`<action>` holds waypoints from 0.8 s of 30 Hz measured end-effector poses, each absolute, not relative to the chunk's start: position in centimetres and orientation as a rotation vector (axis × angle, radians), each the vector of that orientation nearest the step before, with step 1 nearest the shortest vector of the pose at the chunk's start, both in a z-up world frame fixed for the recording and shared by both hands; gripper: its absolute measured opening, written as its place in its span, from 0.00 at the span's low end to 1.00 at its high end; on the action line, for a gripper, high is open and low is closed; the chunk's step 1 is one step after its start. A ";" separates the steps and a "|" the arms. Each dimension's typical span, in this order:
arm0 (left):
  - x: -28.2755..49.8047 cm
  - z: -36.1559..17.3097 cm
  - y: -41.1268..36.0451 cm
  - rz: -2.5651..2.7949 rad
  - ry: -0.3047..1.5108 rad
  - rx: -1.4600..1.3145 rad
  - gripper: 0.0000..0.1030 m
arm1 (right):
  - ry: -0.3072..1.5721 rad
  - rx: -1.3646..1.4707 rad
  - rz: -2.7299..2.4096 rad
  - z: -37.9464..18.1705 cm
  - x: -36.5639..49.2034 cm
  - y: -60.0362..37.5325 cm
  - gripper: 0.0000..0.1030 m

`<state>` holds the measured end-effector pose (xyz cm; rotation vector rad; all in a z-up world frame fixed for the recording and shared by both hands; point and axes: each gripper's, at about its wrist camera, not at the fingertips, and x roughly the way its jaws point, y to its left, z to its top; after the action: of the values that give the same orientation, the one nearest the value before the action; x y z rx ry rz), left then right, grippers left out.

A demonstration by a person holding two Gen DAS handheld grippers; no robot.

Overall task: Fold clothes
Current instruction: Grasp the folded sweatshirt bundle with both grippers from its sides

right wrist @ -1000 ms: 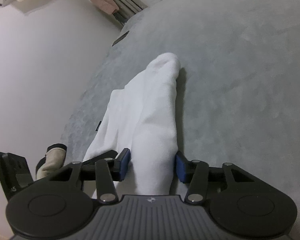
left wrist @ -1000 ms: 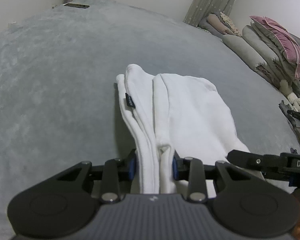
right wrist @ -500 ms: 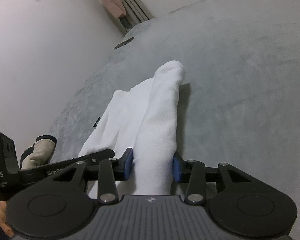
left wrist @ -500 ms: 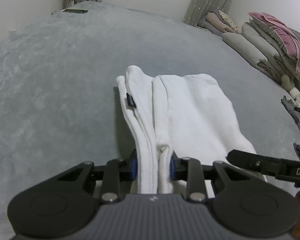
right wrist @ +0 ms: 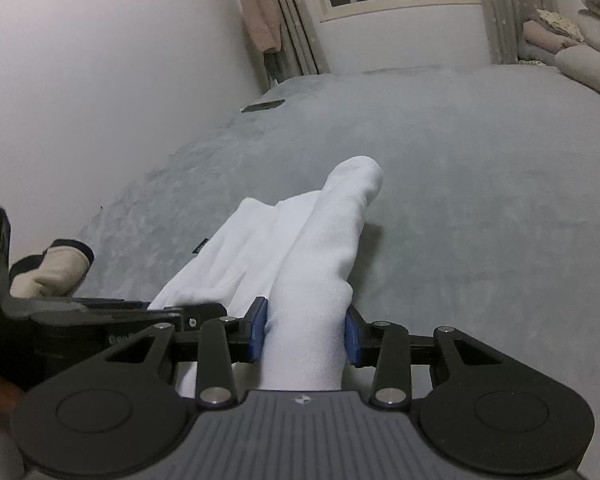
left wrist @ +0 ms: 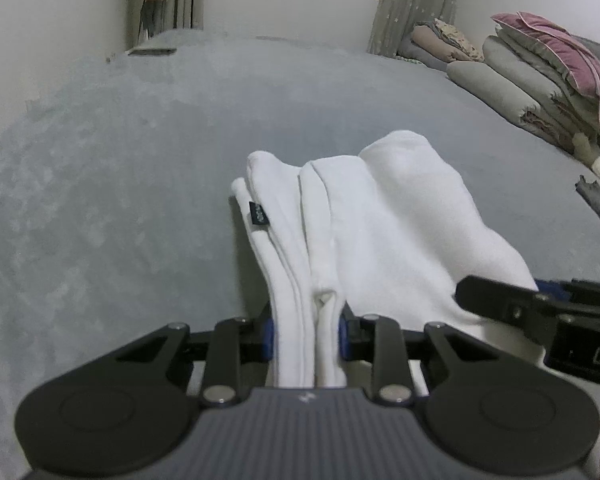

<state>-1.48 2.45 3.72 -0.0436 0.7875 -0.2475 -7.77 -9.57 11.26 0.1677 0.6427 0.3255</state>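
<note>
Evidently the left claw is pinching one near end of the white garment, its blue pads pressed into bunched folds; the right claw grips the other near end likewise; soft, thick fabric runs lengthwise away from both claws, its rounded far end resting on the grey plush bed; a small black tag shows on its left edge.

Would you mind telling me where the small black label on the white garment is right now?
In the left wrist view, the black label sits on the left edge of the white garment, ahead of the left gripper clamping its near end.
</note>
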 end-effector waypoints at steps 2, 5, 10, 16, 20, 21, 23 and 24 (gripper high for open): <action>-1.7 4.1 2.7 -0.242 0.784 -0.056 0.23 | 0.624 0.151 0.333 11.5 -8.1 -9.4 0.36; -2.2 5.0 3.2 -0.225 0.754 -0.064 0.23 | 0.591 0.130 0.349 12.0 -8.6 -9.2 0.36; -3.8 6.6 2.7 -0.171 0.691 -0.035 0.23 | 0.532 0.110 0.370 12.7 -9.2 -8.8 0.36; -5.4 7.5 2.3 -0.129 0.674 -0.017 0.23 | 0.515 0.080 0.379 13.0 -9.6 -7.8 0.36; -6.2 8.5 3.4 -0.117 0.663 -0.034 0.23 | 0.514 0.108 0.394 13.4 -9.6 -8.0 0.36; -6.5 8.7 3.7 -0.113 0.661 -0.039 0.23 | 0.512 0.109 0.400 13.5 -9.7 -7.9 0.36; -6.9 9.2 4.3 -0.107 0.656 -0.048 0.23 | 0.509 0.111 0.411 13.6 -10.0 -7.7 0.36; -7.1 9.5 4.6 -0.104 0.653 -0.053 0.23 | 0.507 0.112 0.417 13.8 -10.1 -7.5 0.36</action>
<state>-7.10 4.55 9.50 -0.0531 0.6535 -0.1043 -10.10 -7.49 13.78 0.1119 0.5073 0.4172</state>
